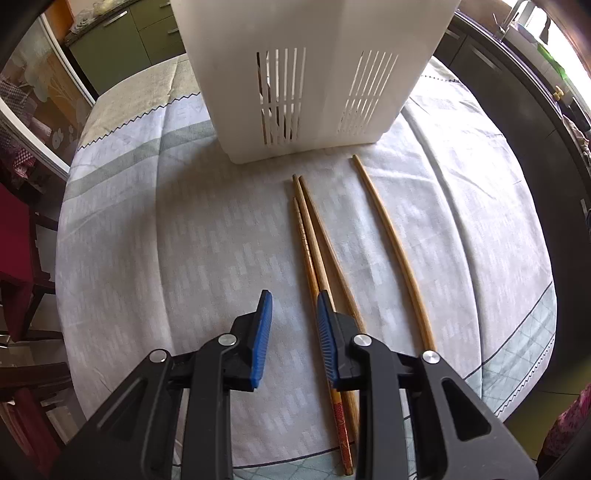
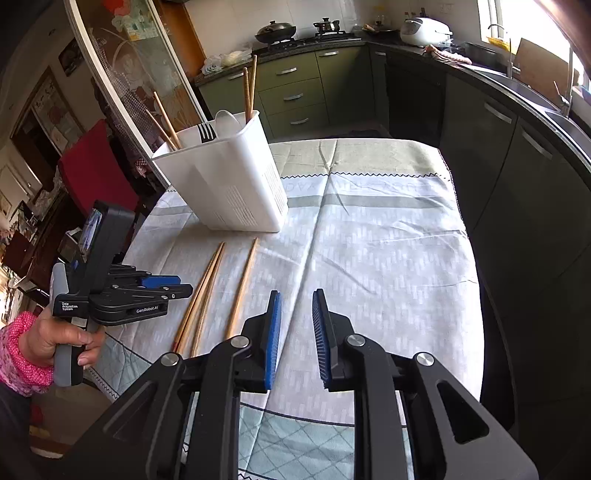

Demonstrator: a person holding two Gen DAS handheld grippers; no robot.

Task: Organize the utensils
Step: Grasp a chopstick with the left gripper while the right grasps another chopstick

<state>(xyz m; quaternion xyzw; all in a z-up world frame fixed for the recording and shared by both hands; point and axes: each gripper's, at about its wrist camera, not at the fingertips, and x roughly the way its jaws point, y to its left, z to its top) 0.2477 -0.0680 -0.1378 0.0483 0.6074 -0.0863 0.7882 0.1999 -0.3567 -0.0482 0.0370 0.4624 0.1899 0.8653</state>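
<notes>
A white slotted utensil holder [image 1: 310, 74] stands at the far side of the table; in the right wrist view [image 2: 225, 181] it holds several chopsticks, a fork [image 2: 206, 133] and a spoon [image 2: 229, 122]. Several wooden chopsticks [image 1: 317, 243] lie on the cloth in front of it, one apart to the right [image 1: 391, 243]; they also show in the right wrist view [image 2: 207, 291]. My left gripper [image 1: 294, 306] is open and empty, low over the cloth, its right finger above the chopstick bundle. It also shows in the right wrist view [image 2: 166, 286]. My right gripper [image 2: 296, 306] is open and empty, right of the chopsticks.
The table has a pale patterned cloth [image 2: 369, 258]. A red chair [image 2: 92, 166] stands at the left. Dark kitchen cabinets [image 2: 517, 166] run along the right and back, with a wok [image 2: 275, 31] and a rice cooker [image 2: 423, 31] on the counter.
</notes>
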